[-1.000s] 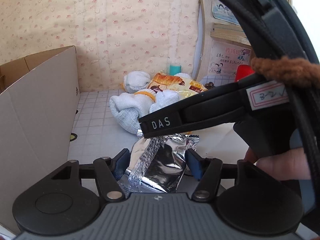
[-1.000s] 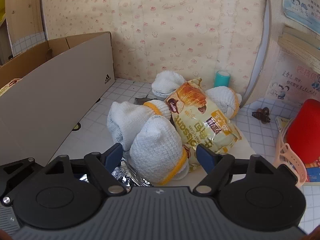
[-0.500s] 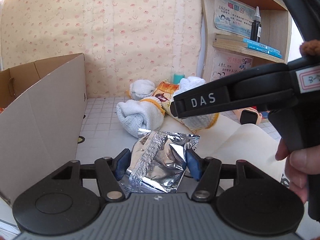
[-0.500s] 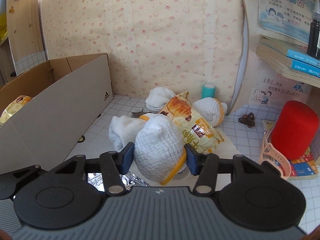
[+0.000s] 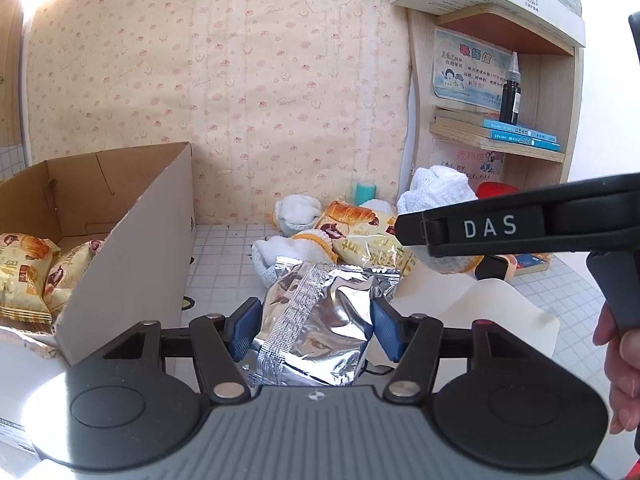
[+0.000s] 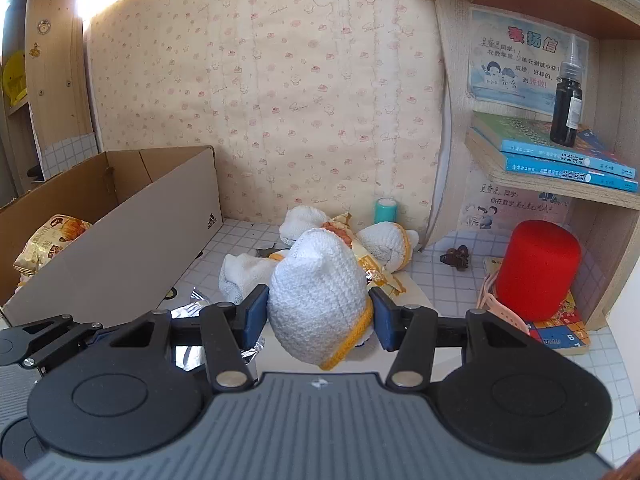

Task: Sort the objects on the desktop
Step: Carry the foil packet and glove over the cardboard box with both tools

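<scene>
In the left wrist view, your left gripper (image 5: 316, 330) is clamped on a silver foil packet (image 5: 320, 328), both blue pads pressing its sides, held above the tiled desk (image 5: 224, 264) just right of the cardboard box (image 5: 132, 264), which contains croissant snack bags (image 5: 24, 272). In the right wrist view, your right gripper (image 6: 318, 316) is closed on a white knitted sock bundle (image 6: 318, 296), raised clear of the remaining pile (image 6: 360, 240) near the back wall.

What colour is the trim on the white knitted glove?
Yellow-orange trim on the white knitted glove, clearest in the right wrist view.
</scene>
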